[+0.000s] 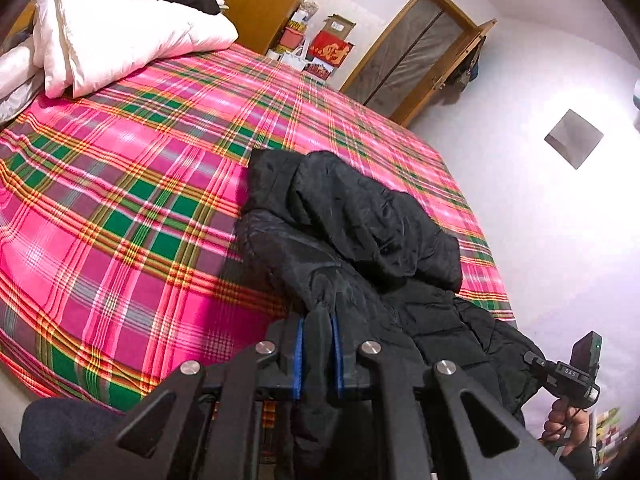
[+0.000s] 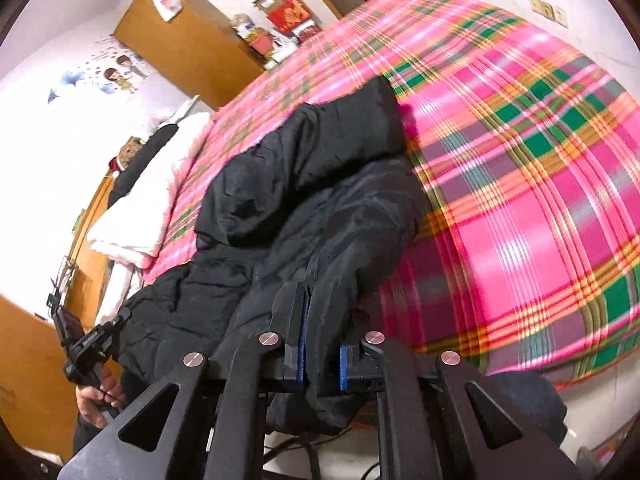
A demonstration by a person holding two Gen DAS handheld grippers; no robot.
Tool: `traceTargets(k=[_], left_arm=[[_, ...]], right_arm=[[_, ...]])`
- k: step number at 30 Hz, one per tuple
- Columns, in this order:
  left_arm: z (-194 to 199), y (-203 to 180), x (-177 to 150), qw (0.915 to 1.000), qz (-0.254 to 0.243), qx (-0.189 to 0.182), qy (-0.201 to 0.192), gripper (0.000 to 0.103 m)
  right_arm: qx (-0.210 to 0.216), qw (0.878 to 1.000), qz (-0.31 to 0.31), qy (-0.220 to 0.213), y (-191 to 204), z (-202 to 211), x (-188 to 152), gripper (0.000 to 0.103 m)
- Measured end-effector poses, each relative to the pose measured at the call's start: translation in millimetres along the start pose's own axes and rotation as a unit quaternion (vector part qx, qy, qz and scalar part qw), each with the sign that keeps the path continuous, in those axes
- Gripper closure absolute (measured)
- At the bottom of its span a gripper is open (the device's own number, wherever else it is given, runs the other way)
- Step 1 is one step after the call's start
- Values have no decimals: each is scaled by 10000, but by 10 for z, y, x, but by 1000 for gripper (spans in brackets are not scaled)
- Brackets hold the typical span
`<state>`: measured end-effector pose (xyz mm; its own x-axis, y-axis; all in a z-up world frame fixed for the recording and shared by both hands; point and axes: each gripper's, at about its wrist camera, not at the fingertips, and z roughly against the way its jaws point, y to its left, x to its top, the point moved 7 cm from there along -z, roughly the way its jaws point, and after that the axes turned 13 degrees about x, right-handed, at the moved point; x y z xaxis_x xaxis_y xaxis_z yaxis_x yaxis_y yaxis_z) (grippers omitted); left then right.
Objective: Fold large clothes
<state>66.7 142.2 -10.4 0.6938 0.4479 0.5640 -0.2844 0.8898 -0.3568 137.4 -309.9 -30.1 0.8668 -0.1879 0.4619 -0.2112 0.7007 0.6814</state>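
Two claws, left [image 1: 318, 346] and right [image 2: 323, 344], each pinch the hem of a bulky, soft, slick-shelled black coat [image 1: 360, 224] sprawled ahead of them on the bed [image 1: 120, 200], likely to sag unless gripped at seams.

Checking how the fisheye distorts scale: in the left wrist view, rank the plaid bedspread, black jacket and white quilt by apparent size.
1. plaid bedspread
2. black jacket
3. white quilt, though it lies farther away, so its true size is unsure.

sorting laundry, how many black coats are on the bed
1. The black coat lies near the edge of the plaid bed, both tongs clamped on its hem. The dark thing on the white quilt is unclear.
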Motion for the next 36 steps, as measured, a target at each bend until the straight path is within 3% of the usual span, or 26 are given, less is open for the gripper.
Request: traceTargets(k=[10, 18, 24, 29, 36], left_arm=[[359, 64, -37, 9993, 187, -300, -134, 92], [277, 20, 346, 9976, 477, -413, -295, 92], [-186, -85, 960, 9948, 854, -483, -275, 92], [-889, -153, 1442, 9933, 1106, -320, -9, 92], [-2024, -61, 1656, 9896, 1285, 130, 634, 89]], right_arm=[[240, 9996, -55, -123, 140, 252, -212, 92], [484, 9976, -93, -478, 291, 191, 412, 92], [564, 9951, -443, -680, 199, -180, 1188, 92], [350, 9934, -961, -524, -120, -755, 1772, 92], [4, 9863, -1650, -80, -731, -1606, 2176, 82]])
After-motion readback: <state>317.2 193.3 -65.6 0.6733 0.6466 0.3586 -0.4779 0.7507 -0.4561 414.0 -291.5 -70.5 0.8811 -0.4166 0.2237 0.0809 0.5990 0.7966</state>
